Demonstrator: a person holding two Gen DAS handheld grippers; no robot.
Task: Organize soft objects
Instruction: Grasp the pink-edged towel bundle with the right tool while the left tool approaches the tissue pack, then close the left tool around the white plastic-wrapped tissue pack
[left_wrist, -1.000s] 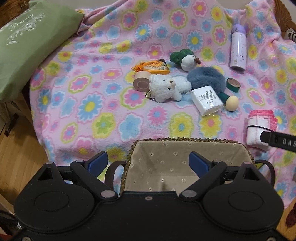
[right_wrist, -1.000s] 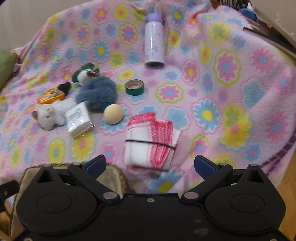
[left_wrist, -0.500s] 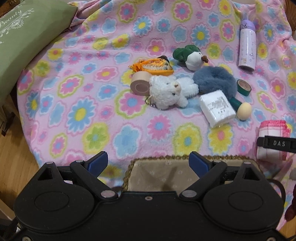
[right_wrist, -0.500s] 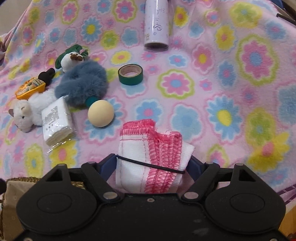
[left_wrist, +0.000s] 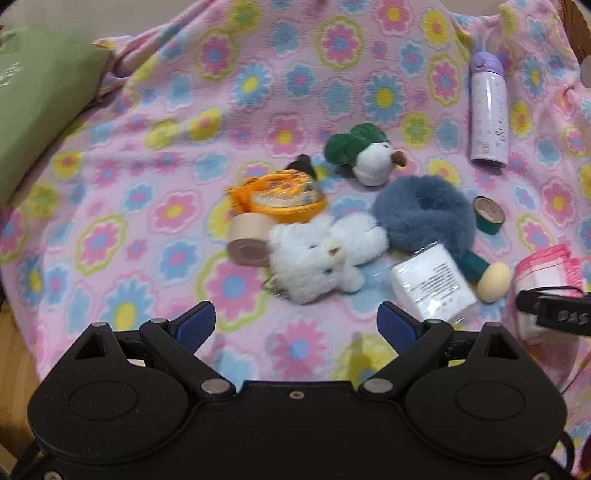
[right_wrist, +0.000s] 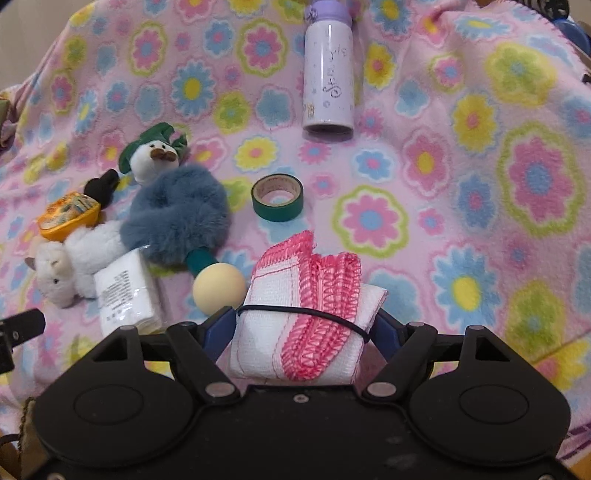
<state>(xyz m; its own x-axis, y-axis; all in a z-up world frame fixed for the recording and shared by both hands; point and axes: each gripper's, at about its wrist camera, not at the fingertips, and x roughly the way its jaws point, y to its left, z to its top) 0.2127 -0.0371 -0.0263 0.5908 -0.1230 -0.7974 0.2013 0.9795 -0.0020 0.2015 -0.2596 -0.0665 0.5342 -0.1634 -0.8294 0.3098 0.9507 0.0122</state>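
Flowered pink blanket (right_wrist: 461, 155) is carrying every item. Right tongs (right_wrist: 304, 328) are closing on the folded pink-edged cloth bundle (right_wrist: 303, 306), blue pads touching both its sides. Left tongs (left_wrist: 295, 323) are hovering wide open and empty, just before the white plush lamb (left_wrist: 317, 258).

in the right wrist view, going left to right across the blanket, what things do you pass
orange pouch → white plush lamb → tissue pack → blue furry scrunchie → cream ball → green tape roll → folded pink-edged cloths → purple bottle
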